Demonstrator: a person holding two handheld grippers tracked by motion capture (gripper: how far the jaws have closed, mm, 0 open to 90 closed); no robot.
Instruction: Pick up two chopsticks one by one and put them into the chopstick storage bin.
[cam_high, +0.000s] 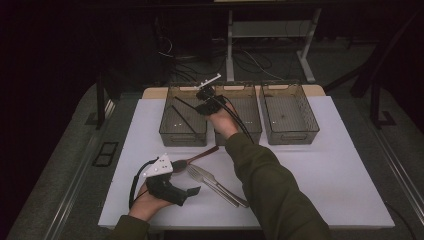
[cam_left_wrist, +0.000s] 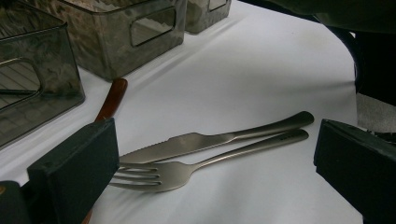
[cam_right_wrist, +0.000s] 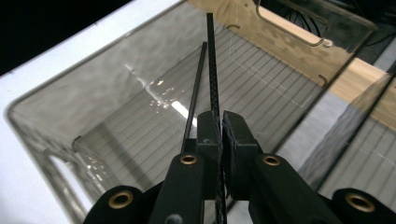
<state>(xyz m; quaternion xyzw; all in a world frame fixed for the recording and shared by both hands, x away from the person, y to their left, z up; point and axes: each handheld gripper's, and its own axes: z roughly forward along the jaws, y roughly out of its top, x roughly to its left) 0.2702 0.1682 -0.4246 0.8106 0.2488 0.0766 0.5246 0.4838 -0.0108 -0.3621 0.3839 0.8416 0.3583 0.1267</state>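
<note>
Resting at the left front of the white worktop (cam_high: 325, 165): left tongs (cam_high: 192, 191), held in the left hand (cam_high: 147, 205), jaws standing wide apart with nothing between them, pointing toward the cutlery. Lying just beyond those jaws, side by side and touching: a steel knife (cam_left_wrist: 205, 140) and a steel fork (cam_left_wrist: 187, 170), handles running away to the right in the left gripper view. Peeking out beside the left jaw: a spoon with a brown wooden handle (cam_left_wrist: 112, 100), its handle end lying near the bins.

Standing in a row at the back: three smoky clear bins. Lying inside the left bin (cam_high: 167, 131): one black chopstick (cam_right_wrist: 195, 93).

Hovering over the left bin's right edge: right tongs (cam_high: 204, 102), jaws pinched tight on a second black chopstick (cam_right_wrist: 211, 60), slanting out over the bin's ribbed floor just beside the first. Standing further right: middle bin (cam_high: 250, 117) and right bin (cam_high: 290, 112).
</note>
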